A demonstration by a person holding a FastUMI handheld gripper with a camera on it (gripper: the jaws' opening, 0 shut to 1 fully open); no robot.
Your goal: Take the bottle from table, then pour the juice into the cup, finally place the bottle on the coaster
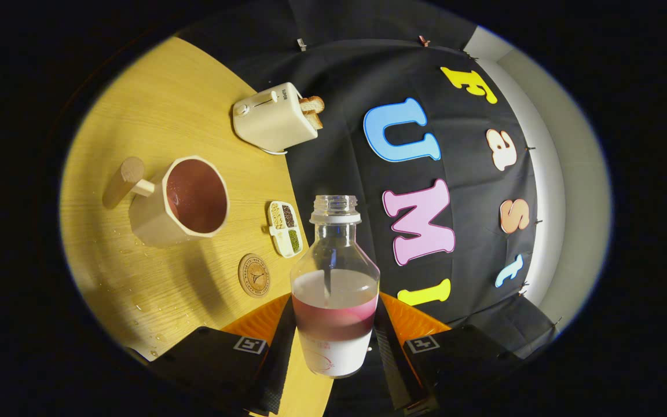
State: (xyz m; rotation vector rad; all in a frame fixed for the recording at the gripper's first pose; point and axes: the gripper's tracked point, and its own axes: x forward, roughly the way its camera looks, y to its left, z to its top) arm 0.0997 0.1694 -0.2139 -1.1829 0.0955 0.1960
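The gripper [333, 341] is clamped on the bottle [334, 289], both fingers pressing its lower body. The bottle is uncapped, with red juice left in its lower part. The whole scene sits rotated in view, so the gripper appears rolled to one side.

The cup [186, 200], with a wooden handle, stands on the tabletop [154, 110] beyond the fingers and already holds red liquid. Pouring looks done or nearly so; placement on the coaster [254, 275] remains.

Risks noted:
- The open neck could spill the remaining juice if the roll is not taken out before travel.
- Droplets lie on the tabletop near the cup; a wet base could slide.
- The coaster is small, and a divided snack tray [285, 228] lies just beside it; an off-centre descent may leave the bottle overhanging or nudge the tray.
- The toaster [275, 119] stands well apart, no hazard.
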